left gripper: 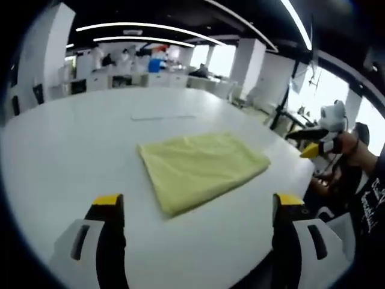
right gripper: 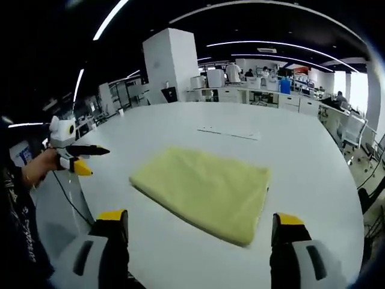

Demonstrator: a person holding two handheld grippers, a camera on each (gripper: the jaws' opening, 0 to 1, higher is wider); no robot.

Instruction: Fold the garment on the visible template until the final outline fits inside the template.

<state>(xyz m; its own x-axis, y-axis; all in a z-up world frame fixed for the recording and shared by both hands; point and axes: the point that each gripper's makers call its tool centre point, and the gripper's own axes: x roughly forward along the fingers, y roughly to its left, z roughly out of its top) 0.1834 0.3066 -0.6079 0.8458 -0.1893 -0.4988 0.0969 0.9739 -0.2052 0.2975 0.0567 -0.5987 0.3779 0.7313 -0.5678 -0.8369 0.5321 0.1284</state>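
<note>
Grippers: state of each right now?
Left gripper: open, holding nothing, back from the yellow garment.
Right gripper: open, holding nothing.

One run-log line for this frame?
garment: folded, flat on table | left gripper: open, empty, off cloth | right gripper: open, empty, off cloth
</note>
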